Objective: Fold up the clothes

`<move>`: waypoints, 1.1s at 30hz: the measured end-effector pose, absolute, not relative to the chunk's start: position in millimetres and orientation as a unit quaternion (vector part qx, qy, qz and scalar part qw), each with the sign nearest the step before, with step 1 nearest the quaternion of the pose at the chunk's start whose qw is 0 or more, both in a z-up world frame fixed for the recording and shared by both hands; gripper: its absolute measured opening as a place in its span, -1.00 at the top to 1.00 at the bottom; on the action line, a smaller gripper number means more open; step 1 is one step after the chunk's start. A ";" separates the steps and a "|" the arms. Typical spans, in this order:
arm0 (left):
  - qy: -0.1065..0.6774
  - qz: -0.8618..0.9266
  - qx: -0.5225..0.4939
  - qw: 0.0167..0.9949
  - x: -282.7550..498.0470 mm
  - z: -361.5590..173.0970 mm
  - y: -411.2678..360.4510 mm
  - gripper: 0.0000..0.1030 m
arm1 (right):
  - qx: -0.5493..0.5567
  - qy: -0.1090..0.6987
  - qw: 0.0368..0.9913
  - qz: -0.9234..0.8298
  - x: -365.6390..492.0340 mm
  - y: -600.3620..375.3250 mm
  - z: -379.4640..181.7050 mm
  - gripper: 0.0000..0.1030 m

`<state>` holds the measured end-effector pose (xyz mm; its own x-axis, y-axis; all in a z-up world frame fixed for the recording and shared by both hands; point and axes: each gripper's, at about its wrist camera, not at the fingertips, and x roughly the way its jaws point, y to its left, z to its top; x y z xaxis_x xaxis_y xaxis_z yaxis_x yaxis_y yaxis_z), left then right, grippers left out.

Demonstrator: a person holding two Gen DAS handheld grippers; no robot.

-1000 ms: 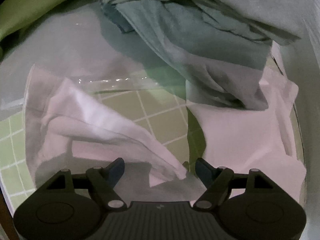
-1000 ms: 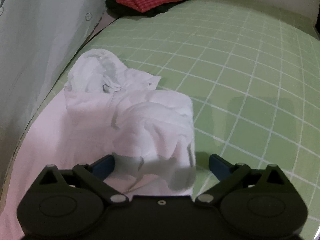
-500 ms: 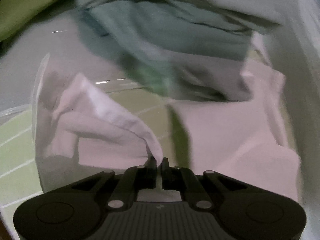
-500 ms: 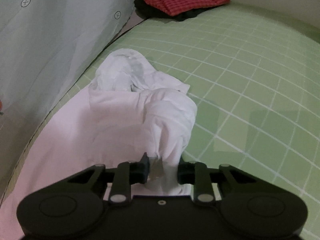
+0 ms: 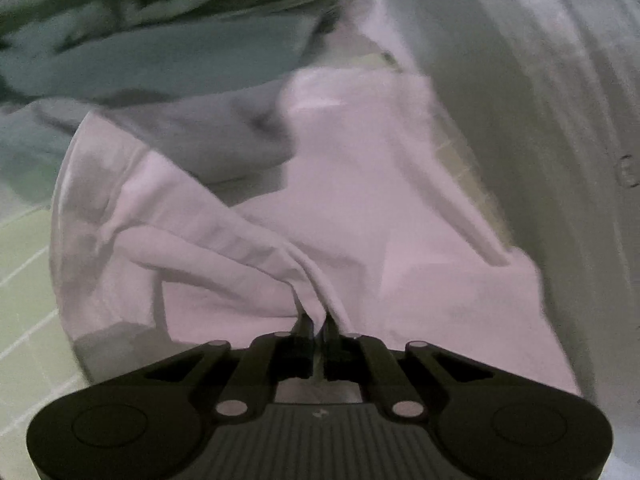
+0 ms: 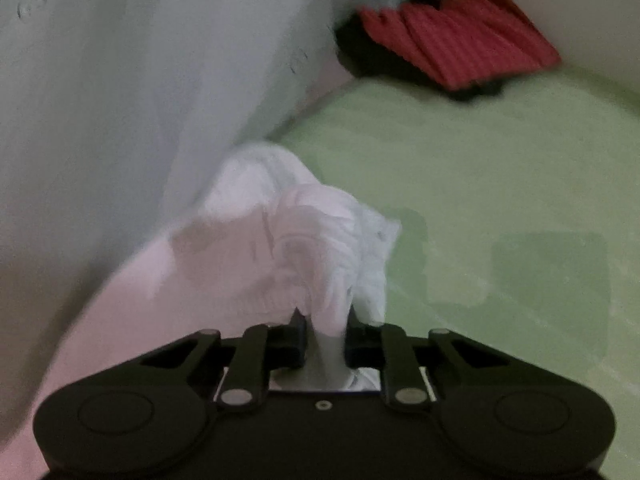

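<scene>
A white garment (image 5: 360, 220) lies crumpled on the green gridded mat (image 5: 24, 264). In the left wrist view my left gripper (image 5: 318, 320) is shut on a pinched fold at its near edge, and the cloth fans out from the jaws. The right wrist view shows the same garment (image 6: 280, 240) bunched into a ridge. My right gripper (image 6: 324, 316) has a thick bundle of it between its fingers; the jaws are still closing and the pads press on the cloth. Both views are blurred by motion.
A grey-teal heap of clothes (image 5: 160, 52) overlaps the garment's far side. A pale fabric wall (image 6: 120, 100) rises along the left of the mat (image 6: 500, 184). A red ribbed garment (image 6: 460, 48) lies on something black (image 6: 360, 44) at the far corner.
Both grippers went from wide open to closed on folds of the white garment. Both hands then swept sideways with the cloth, which now covers the mat gap seen in the left view.
</scene>
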<state>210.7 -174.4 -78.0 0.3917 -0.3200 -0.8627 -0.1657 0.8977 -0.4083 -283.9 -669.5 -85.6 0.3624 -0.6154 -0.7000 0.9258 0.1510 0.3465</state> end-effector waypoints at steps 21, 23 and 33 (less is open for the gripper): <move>0.534 -0.006 -0.236 0.812 -40.8 -34.0 4.3 0.92 | 0.489 0.153 0.646 -0.565 -549.0 -489.0 -129.7 0.28; 0.537 0.000 -0.238 0.809 -58.8 -39.6 11.4 0.91 | 0.473 0.177 0.667 -0.548 -543.8 -484.4 -126.4 0.10; 0.499 -0.010 -0.218 0.839 -85.8 -27.0 31.2 -0.02 | 0.468 0.224 0.690 -0.505 -498.7 -464.7 -114.9 -0.72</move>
